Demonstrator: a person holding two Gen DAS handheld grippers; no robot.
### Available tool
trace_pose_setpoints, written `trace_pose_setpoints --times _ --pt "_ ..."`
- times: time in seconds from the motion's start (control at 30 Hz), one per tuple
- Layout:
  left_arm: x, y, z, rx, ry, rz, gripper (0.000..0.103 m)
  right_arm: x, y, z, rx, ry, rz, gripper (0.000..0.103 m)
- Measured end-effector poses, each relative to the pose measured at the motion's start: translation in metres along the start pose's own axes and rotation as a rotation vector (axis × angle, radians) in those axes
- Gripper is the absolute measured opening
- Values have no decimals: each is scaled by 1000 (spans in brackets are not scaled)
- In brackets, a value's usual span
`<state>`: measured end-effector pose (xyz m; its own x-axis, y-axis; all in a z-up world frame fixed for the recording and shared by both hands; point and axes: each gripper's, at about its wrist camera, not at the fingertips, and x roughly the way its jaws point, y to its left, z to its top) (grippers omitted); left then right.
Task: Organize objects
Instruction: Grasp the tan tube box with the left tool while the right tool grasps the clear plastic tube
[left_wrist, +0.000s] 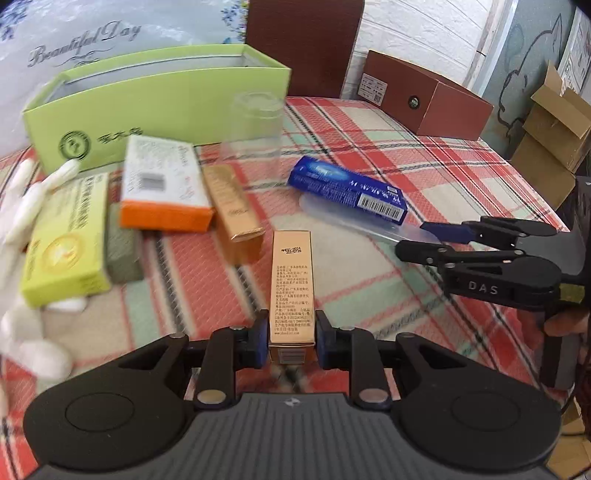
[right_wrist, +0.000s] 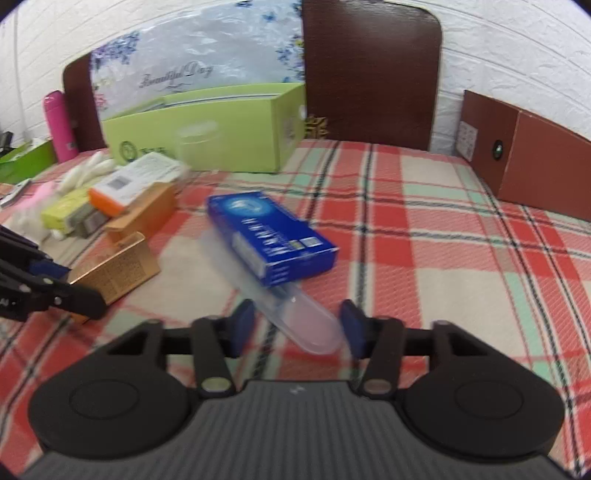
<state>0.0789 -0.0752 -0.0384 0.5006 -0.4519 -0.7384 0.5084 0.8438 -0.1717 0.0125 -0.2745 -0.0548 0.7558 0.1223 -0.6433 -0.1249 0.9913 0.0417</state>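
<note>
Through the left wrist camera, my left gripper (left_wrist: 291, 334) is closed on the near end of a slim gold carton (left_wrist: 292, 284), pads pressed to both narrow sides, the carton pointing toward the green open box (left_wrist: 155, 99) at the back of the plaid tablecloth (left_wrist: 424, 173). A loose stack of cartons sits left (blurred, so I can't read them).

Through the right wrist camera, my right gripper (right_wrist: 297, 326) stands wide apart around the rounded tip of a clear plastic case (right_wrist: 314, 326), holding nothing. The blue box (right_wrist: 271, 238) lies across the case's far end.

My worry: pulling the case would drag or tip the blue box, and the slick plastic may slip from my pads.
</note>
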Motion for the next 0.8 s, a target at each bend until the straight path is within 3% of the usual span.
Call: trace_pose_setpoints --times 0.07,0.3,0.43,0.53,0.67,0.8 --pt "-9 5 -8 5 -1 28 25 -9 18 -8 -8 0 43 26" --pt "-34 19 -31 -23 -6 80 25 -31 76 -29 -31 15 172 26" --pt "-31 20 -27 -39 -23 122 31 -33 86 -19 -62 -2 160 37" --pt "-28 19 -23 -50 -45 146 44 -29 88 -9 -59 -16 152 41" --pt "-27 21 -20 -55 -48 119 39 -16 94 -4 -64 -1 135 41" --pt "-25 26 -20 -64 -48 133 42 -4 99 -5 -59 24 133 41"
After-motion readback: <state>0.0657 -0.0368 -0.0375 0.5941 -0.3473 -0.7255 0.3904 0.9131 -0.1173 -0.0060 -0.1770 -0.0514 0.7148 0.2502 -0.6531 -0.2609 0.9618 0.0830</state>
